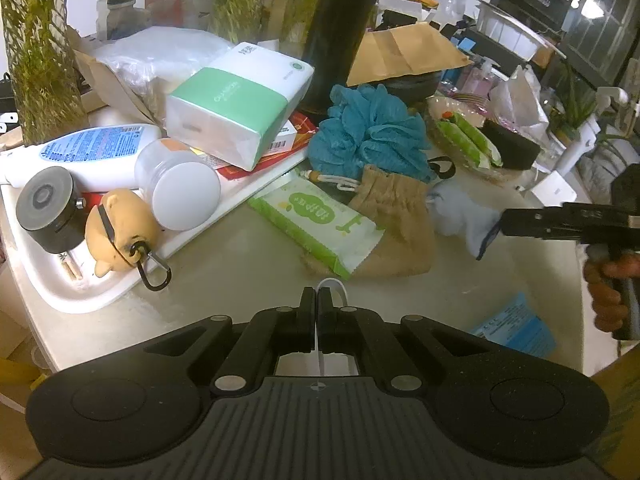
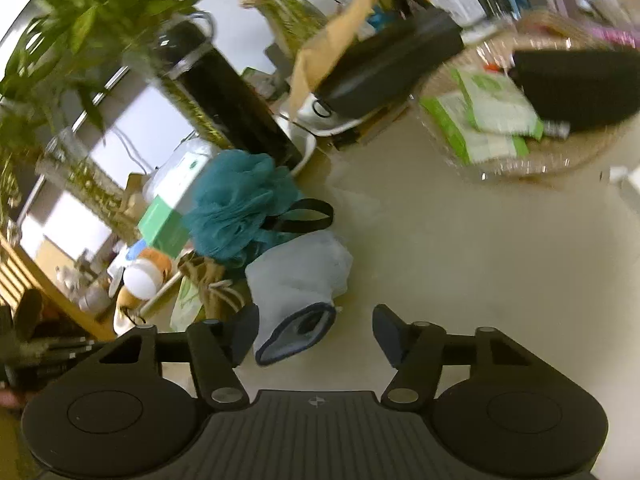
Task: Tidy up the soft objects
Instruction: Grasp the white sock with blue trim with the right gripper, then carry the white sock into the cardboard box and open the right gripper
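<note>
The right gripper [image 2: 316, 336] is open wide, and the cuff of a pale blue sock [image 2: 296, 280] lies between its fingers on the table [image 2: 460, 248]. The sock sits just beside a teal bath puff [image 2: 236, 204] and a tan cloth pouch [image 1: 394, 220]. The left gripper [image 1: 319, 300] is closed tight on a thin white strip [image 1: 332, 282], low over the table. A pack of wipes [image 1: 320, 224] leans on the pouch.

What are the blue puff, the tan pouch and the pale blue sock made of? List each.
Blue bath pouf: gathered nylon-like mesh, ruffled and matte. Tan drawstring pouch: coarse woven cloth, perhaps burlap or linen; puckered neck, cord. Pale blue sock: soft knit, darker cuff trim, limp folds.
</note>
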